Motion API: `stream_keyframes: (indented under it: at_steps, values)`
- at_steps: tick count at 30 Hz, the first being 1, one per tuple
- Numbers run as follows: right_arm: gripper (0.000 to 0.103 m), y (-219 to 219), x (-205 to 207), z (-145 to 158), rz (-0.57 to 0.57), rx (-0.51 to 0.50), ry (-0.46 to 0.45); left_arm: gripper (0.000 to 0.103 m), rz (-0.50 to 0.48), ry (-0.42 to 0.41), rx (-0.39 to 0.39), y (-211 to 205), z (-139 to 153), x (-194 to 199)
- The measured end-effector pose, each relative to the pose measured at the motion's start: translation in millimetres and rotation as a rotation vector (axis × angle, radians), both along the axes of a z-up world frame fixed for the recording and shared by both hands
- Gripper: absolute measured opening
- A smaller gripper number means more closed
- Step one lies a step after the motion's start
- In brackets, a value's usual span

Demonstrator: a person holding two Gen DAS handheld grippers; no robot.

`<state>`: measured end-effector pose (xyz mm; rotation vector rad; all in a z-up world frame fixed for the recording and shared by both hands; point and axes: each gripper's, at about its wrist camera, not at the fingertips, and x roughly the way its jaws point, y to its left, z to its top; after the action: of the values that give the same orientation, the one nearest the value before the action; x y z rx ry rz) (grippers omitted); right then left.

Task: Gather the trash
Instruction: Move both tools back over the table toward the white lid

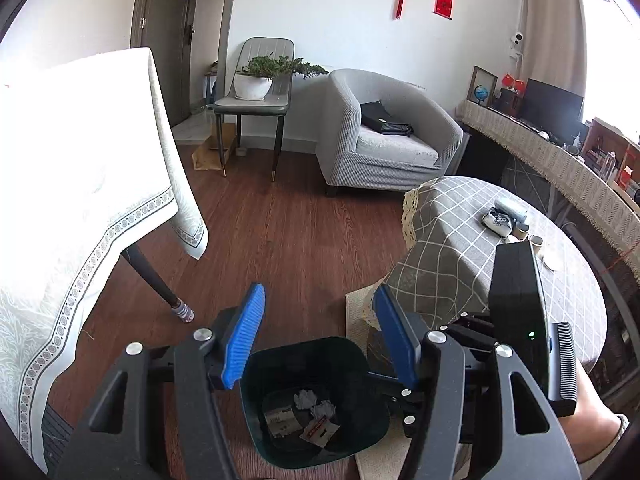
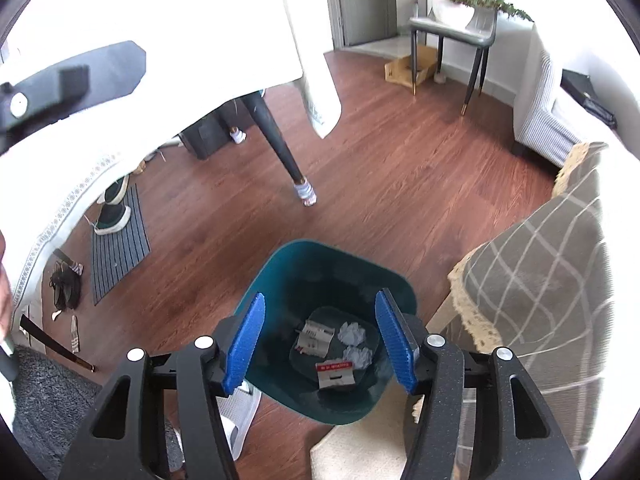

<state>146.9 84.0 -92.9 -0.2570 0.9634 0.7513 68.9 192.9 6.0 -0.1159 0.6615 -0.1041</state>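
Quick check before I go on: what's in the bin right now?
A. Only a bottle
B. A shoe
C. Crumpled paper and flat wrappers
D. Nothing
C: the bin holds two crumpled paper balls and flat wrappers on its bottom; both grippers, left and right, hang open above it.

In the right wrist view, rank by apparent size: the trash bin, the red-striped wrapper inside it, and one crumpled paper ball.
1. Trash bin, by far the largest.
2. Red-striped wrapper.
3. Crumpled paper ball, slightly smaller than the wrapper; the second ball looks about the same, so I won't rank the two.
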Motion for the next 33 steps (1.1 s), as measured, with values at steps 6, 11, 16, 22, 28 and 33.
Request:
stream_keyframes:
  at_steps: [6, 11, 16, 22, 28, 33]
  values:
    - [0.058, -34, 2, 31, -0.045, 0.059, -0.059, 0.066, -0.014, -0.022, 0.007, -25, 10, 8]
    - [0.058, -69, 7, 50, -0.098, 0.085, -0.094, 0.069, -0.054, -0.023, 0.026, -54, 10, 15]
    - [0.058, -104, 11, 62, -0.147, 0.094, -0.118, 0.07, -0.091, -0.019, 0.033, -83, 10, 24]
    - [0.058, -145, 17, 67, -0.2, 0.096, -0.133, 0.07, -0.136, -0.011, 0.039, -120, 6, 38]
    - [0.058, -185, 22, 69, -0.251, 0.059, -0.166, 0.071, -0.182, 0.0, 0.047, -155, 1, 53]
    - [0.058, -221, 26, 69, -0.295, 0.051, -0.167, 0.071, -0.224, 0.015, 0.072, -186, -7, 65]
